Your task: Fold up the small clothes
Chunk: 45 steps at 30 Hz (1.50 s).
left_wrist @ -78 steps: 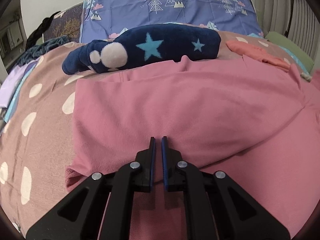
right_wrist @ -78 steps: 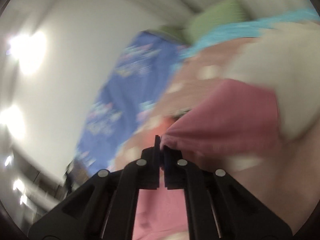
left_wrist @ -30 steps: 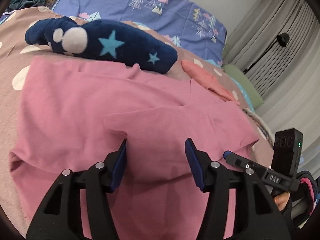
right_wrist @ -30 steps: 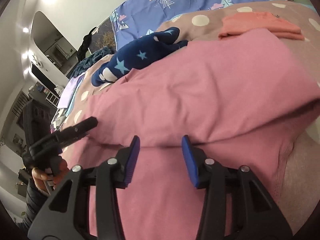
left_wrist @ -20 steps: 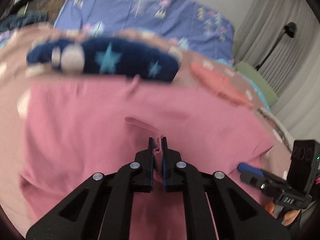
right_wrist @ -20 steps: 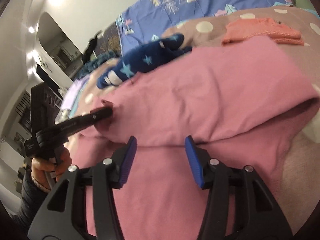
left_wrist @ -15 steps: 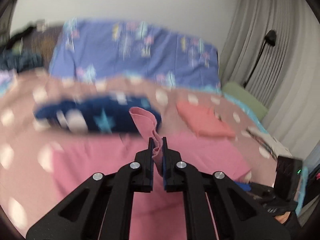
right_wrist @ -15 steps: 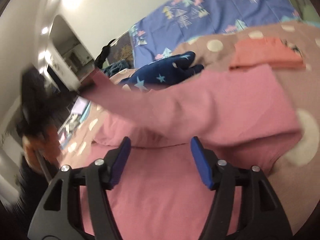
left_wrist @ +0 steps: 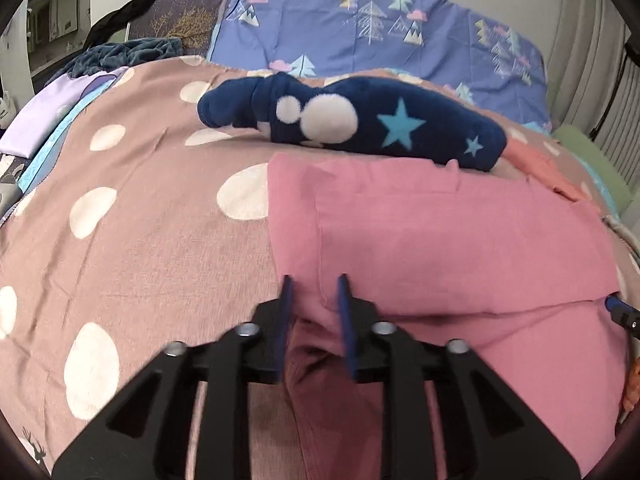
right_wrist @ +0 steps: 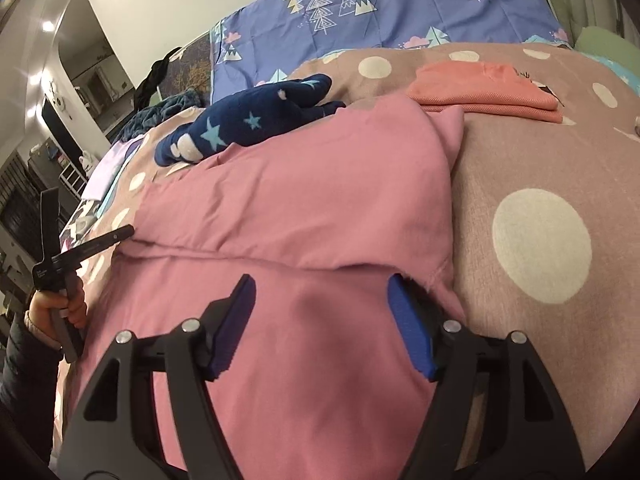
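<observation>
A bed fills both views, covered by a dusty-brown bedspread [left_wrist: 152, 240] with large cream dots, and at its head, across the top of each frame, lies a blue-violet pillow [left_wrist: 380, 28] printed with little trees and clouds. The pink garment [left_wrist: 460, 232] lies folded over itself in the centre and lower right of the left wrist view, one layer's edge running across it. Just beyond it rests a navy plush toy [left_wrist: 360, 124] with pale stars (touching the garment's far edge), and to the right a folded coral garment [right_wrist: 484, 88]. The left gripper [left_wrist: 314, 292] has just been opening; its jaws stand narrowly parted with a bunched fold of pink cloth between them, though whether the pads press on it I cannot tell. The right gripper [right_wrist: 322, 292] stands wide apart above the pink cloth, gripping nothing. In the right wrist view's upper left are a white wall, ceiling lights and an arched doorway [right_wrist: 86, 40]; grey curtains [left_wrist: 592, 52] hang at the left wrist view's right edge.
</observation>
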Available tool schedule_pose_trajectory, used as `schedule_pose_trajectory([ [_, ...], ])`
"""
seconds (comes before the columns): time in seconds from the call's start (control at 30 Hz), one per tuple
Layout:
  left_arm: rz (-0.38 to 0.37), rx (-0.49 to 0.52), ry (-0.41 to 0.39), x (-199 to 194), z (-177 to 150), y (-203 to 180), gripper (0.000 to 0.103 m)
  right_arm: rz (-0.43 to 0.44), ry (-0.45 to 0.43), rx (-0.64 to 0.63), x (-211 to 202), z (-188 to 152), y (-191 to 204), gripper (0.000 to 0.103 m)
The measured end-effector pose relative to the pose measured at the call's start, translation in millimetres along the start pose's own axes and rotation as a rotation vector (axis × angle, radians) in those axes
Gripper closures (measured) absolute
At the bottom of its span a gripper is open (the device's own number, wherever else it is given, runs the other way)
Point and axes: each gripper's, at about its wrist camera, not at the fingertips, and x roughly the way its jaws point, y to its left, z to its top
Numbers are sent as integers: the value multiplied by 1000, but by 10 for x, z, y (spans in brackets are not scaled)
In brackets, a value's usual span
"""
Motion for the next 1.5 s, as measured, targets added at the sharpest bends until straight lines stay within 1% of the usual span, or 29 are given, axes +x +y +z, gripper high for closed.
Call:
schedule_pose_trajectory([
  [0.07, -2, 32, -5, -48, -32, -14, 72, 6, 5, -5, -47, 10, 11, 33],
  [0.13, 39, 86, 15, -11, -65, -76, 71, 19, -8, -8, -110, 22, 9, 33],
  [0.23, 63, 110, 37, 43, -128, -141, 71, 160, -43, 21, -305, 123, -44, 33],
  [0.27, 63, 108, 37, 27, -144, -153, 71, 185, -75, 36, -408, 212, -95, 33],
  [0.3, 62, 100, 34, 20, -142, -146, 71, 164, -92, 39, -453, 281, -123, 33],
  [0.33, 58, 90, 29, -2, -130, -141, 72, 111, -107, 42, -487, 375, -171, 34],
  [0.37, 45, 85, 21, -31, -114, -147, 72, 26, -118, 51, -492, 504, -248, 42],
  [0.4, 36, 85, 15, -50, -107, -165, 74, -23, -122, 63, -474, 605, -311, 49],
  [0.43, 20, 89, 11, -67, -86, -192, 80, -55, -114, 87, -409, 753, -410, 65],
  [0.47, 17, 96, 18, -63, -66, -224, 83, -66, -98, 108, -342, 846, -473, 73],
  [0.53, 48, 114, 37, -22, -44, -285, 93, -110, -55, 152, -116, 1076, -608, 80],
  [0.57, 62, 124, 41, -14, -45, -309, 95, -124, -44, 147, -42, 1138, -627, 81],
  [0.63, 81, 143, 18, -71, -44, -337, 97, -136, -5, 132, 147, 1254, -639, 81],
  [0.7, 83, 132, -25, -210, -22, -295, 97, -150, 39, 125, 317, 1316, -646, 81],
  [0.77, 51, 92, -47, -314, 10, -201, 97, -140, 66, 111, 418, 1301, -600, 80],
  [0.8, 35, 77, -39, -320, 17, -156, 97, -139, 84, 101, 467, 1279, -570, 73],
  [0.83, 35, 80, -26, -299, 9, -148, 97, -142, 92, 98, 503, 1257, -547, 53],
  [0.87, 48, 102, -8, -250, -17, -165, 97, -151, 89, 99, 521, 1241, -538, 47],
  [0.97, 88, 147, 11, -152, -109, -239, 96, -168, 85, 101, 557, 1205, -546, 47],
  [1.07, 82, 140, 6, -112, -163, -247, 95, -134, 74, 168, 552, 1213, -670, 47],
  [1.13, 58, 119, 1, -127, -165, -221, 83, -66, 51, 273, 511, 1210, -817, 47],
  [1.2, 1, 68, -27, -213, -128, -149, 78, -30, 35, 323, 476, 1217, -880, 51],
  [1.23, -25, 42, -44, -258, -105, -118, 78, -32, 31, 326, 463, 1215, -893, 59],
  [1.27, -59, 8, -66, -308, -63, -68, 77, -59, 35, 304, 465, 1219, -888, 69],
  [1.33, -63, -10, -61, -276, -1, -53, 76, -111, 62, 257, 519, 1220, -859, 74],
  [1.4, -51, 4, -16, -134, 35, -96, 76, -132, 70, 234, 570, 1216, -825, 74],
  [1.43, -42, 13, 6, -59, 38, -120, 76, -132, 66, 230, 572, 1217, -816, 72],
  [1.47, -8, 35, 33, 50, 22, -170, 76, -128, 64, 224, 579, 1223, -794, 56],
  [1.5, 16, 52, 44, 99, 1, -192, 76, -111, 65, 219, 591, 1225, -773, 49],
])
